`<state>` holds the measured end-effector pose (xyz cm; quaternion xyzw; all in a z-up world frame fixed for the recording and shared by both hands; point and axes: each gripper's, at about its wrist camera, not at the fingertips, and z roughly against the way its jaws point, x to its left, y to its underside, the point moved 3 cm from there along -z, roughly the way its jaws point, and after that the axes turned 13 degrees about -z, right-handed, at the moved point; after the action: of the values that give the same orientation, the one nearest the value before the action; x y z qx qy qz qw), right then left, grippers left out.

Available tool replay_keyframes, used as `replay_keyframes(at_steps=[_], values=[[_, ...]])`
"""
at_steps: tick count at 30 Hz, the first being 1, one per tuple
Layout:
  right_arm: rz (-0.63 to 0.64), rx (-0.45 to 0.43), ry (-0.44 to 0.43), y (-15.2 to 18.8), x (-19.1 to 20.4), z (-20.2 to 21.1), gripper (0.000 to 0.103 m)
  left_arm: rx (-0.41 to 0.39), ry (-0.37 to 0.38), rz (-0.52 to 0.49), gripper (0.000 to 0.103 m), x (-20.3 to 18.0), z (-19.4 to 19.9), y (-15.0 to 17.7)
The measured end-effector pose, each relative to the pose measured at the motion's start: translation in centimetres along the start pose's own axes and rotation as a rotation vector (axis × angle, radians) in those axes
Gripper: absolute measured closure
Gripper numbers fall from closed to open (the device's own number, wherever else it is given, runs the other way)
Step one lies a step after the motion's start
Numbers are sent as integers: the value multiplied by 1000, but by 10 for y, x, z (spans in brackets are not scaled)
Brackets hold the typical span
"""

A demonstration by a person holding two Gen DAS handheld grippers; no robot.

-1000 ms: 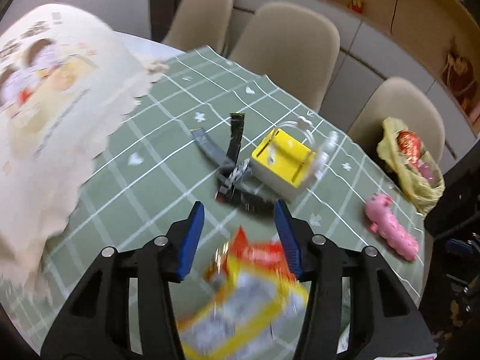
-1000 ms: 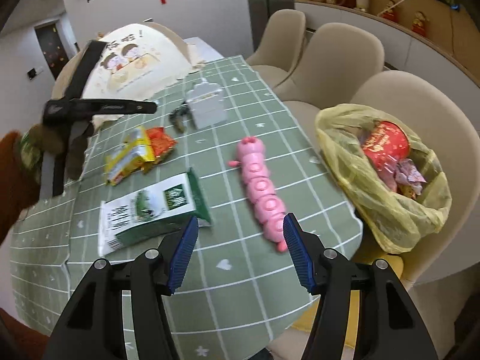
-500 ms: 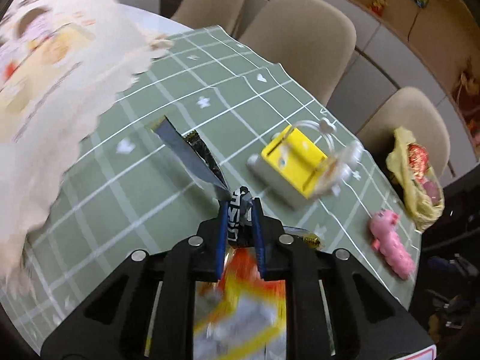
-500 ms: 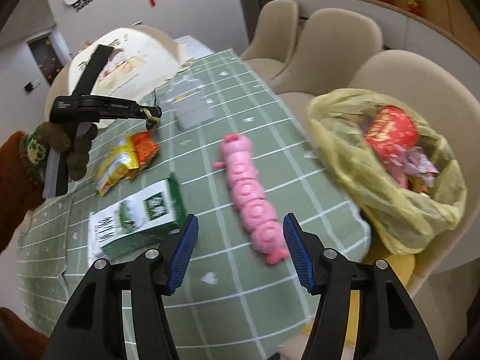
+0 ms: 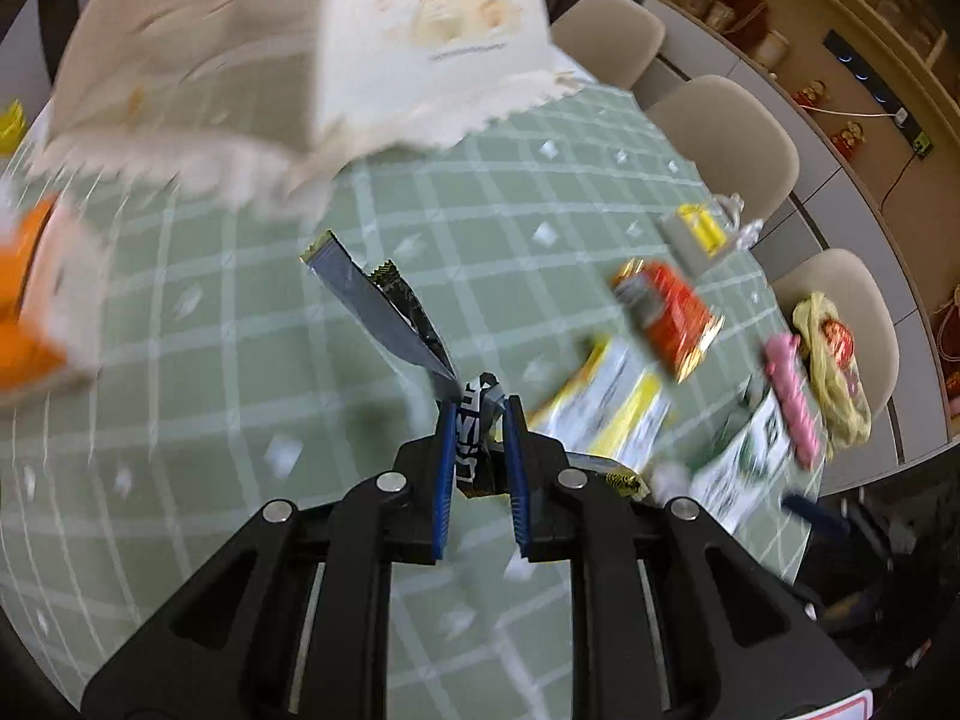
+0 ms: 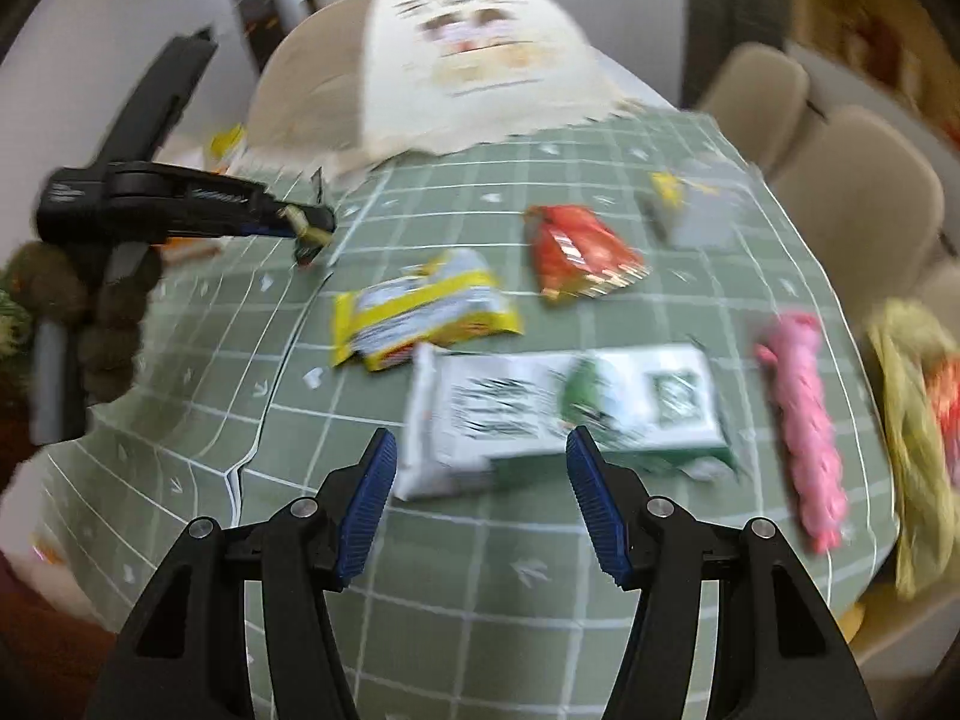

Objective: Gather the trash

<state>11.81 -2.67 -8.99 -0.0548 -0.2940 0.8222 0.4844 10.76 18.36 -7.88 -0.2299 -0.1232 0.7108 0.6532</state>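
My left gripper (image 5: 477, 420) is shut on a black and silver snack wrapper (image 5: 384, 312) and holds it above the green checked tablecloth (image 5: 240, 360); it also shows in the right wrist view (image 6: 312, 222), with the wrapper (image 6: 309, 240) hanging from its tips. My right gripper (image 6: 480, 468) is open and empty, just in front of a green and white carton (image 6: 564, 414). A yellow wrapper (image 6: 420, 312) and a red wrapper (image 6: 576, 252) lie beyond it. A yellow trash bag (image 6: 918, 420) sits on a chair at the right.
A pink caterpillar toy (image 6: 804, 420) lies near the table's right edge. A grey and yellow box (image 6: 690, 210) stands at the back. A cream food cover (image 6: 468, 60) fills the far end. Beige chairs (image 6: 852, 192) line the right side.
My left gripper shut on the black and silver wrapper and lifted it to the left. My right gripper swung left from the trash bag toward the carton.
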Motion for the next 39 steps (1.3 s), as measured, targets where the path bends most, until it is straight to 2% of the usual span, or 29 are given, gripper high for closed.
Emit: replay_keyframes(at_steps=[4, 8, 13, 14, 16, 18, 20, 23, 25, 28, 31, 33, 35, 37, 39], values=[[88, -25, 92, 5, 22, -14, 47, 45, 29, 3, 88, 1, 12, 43], [77, -20, 197, 17, 6, -13, 49, 58, 52, -34, 88, -8, 18, 72], [-52, 12, 353, 45, -46, 4, 49, 33, 98, -46, 88, -18, 19, 86], [-118, 22, 376, 51, -62, 11, 49, 27, 104, -50, 88, -20, 19, 88], [-209, 16, 361, 57, -76, 23, 49, 23, 96, -67, 88, -23, 17, 93], [-282, -28, 308, 54, -77, 34, 49, 32, 83, -77, 88, -25, 15, 98], [-248, -63, 278, 46, -59, 35, 49, 43, 87, -61, 86, -22, 15, 103], [-115, -86, 250, 30, -16, 20, 49, 46, 77, -49, 75, -15, 21, 108], [-29, -107, 241, 23, 8, 10, 49, 40, 72, -42, 72, -10, 26, 109], [105, -143, 258, 16, 35, -8, 49, 26, 51, -18, 67, 3, 36, 110], [187, -126, 319, 22, 35, -23, 49, 17, 38, 17, 65, 17, 45, 112], [191, -125, 378, 31, 21, -20, 50, 15, 26, 38, 62, 26, 47, 113], [133, -125, 447, 41, -7, -8, 50, 21, 23, 57, 62, 31, 46, 115], [15, -77, 499, 54, -47, 3, 50, 29, 28, 70, 62, 33, 42, 116], [-80, -50, 487, 62, -71, 13, 49, 38, 31, 74, 62, 32, 37, 116]])
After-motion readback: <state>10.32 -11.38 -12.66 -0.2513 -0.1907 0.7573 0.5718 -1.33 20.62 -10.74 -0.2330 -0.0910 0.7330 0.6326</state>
